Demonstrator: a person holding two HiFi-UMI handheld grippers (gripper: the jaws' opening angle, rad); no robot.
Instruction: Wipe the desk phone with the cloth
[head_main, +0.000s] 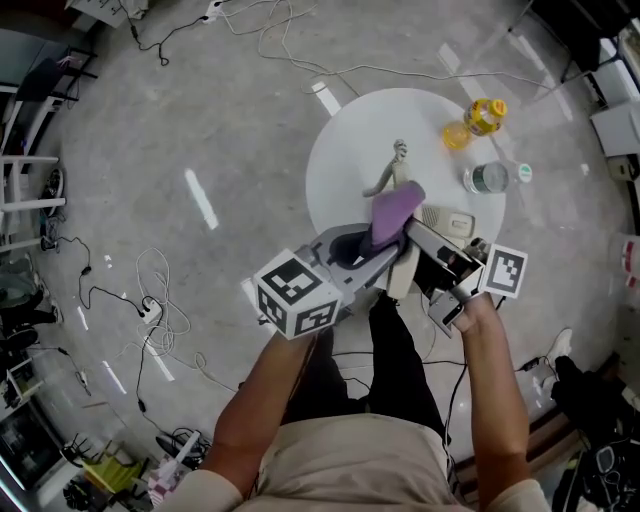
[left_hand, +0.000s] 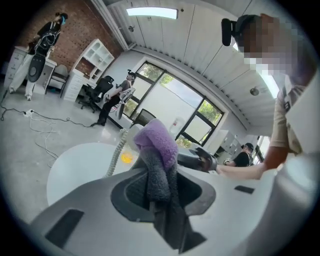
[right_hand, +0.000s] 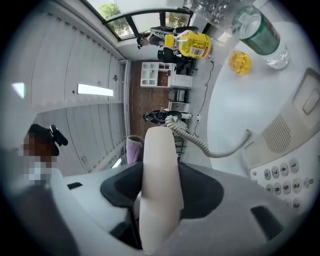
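At six o'clock on the white table (head_main: 345, 160): left gripper (left_hand: 162, 187) pinches limp purple-grey cloth (left_hand: 157, 142); right gripper (right_hand: 160, 195) clamps rigid, probably slippery cream handset (right_hand: 160, 155) mid-shaft.

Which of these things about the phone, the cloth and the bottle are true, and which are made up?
1. The left gripper holds a purple cloth. True.
2. The right gripper is empty. False: its jaws grip the handset.
3. The table is round and white. True.
4. The yellow bottle is on the floor. False: it is on the table.
5. The handset rests on the phone base. False: it is lifted off, joined only by the curly cord.
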